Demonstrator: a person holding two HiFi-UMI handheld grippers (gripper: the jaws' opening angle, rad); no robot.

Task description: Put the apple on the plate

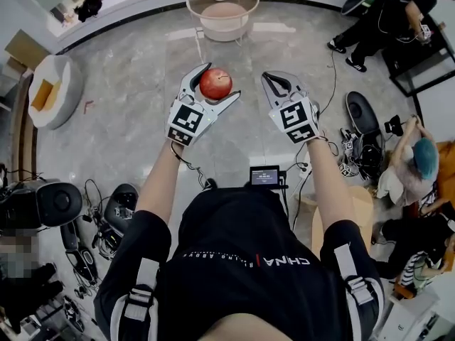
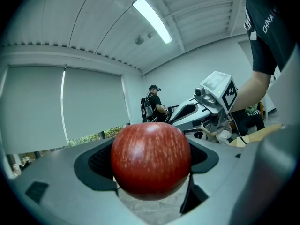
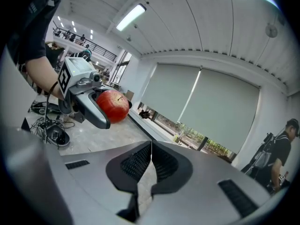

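Apple (image 2: 151, 159) sits clamped between the left gripper's (image 1: 219, 82) fingers; the right gripper's (image 3: 151, 149) fingers press together, empty, seen clearly only in its own view.

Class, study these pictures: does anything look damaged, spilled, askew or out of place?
Nothing stands out. The apple is whole, gripped squarely in the left gripper above the floor. The right gripper is shut and empty. No spill or breakage shows.
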